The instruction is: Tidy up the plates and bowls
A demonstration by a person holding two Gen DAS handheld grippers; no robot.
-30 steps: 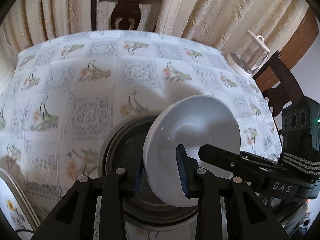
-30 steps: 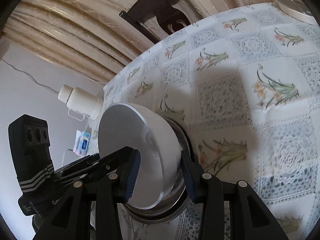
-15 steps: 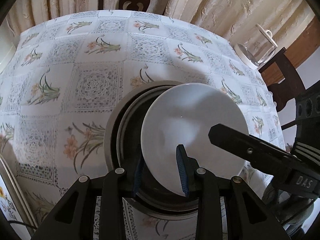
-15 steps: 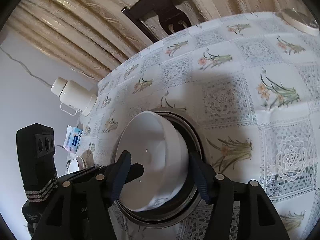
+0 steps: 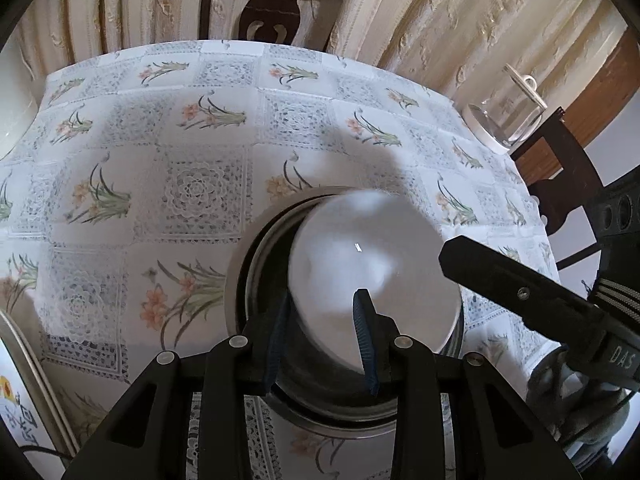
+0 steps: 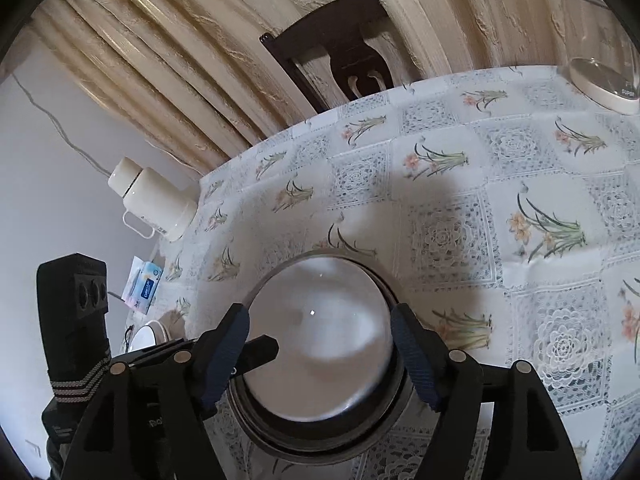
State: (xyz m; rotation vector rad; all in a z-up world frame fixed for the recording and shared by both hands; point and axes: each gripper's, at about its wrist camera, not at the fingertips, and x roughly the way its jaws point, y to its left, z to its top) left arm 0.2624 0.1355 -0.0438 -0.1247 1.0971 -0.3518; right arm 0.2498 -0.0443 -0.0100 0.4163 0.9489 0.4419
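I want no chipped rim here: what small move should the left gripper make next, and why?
Probably open the left gripper and back off. The white bowl looks seated inside the metal bowl, the right gripper is open around it, and only the left fingers pinch its rim.

A white bowl (image 5: 376, 276) sits inside a metal bowl (image 5: 240, 276) on the tabletop (image 5: 160, 160), which carries a floral lace-pattern cloth. The left claw (image 5: 322, 340) straddles the white bowl's near rim, one blue pad (image 5: 276, 340) outside the wall and the other inside; whether the pads press the rim cannot be told. The right claw (image 5: 520, 292) reaches in from the right, its dark finger tip at the white bowl's right edge. A glass jar (image 5: 504, 124) stands at the far right corner, a dark chair (image 5: 276, 4) before cream curtains beyond.
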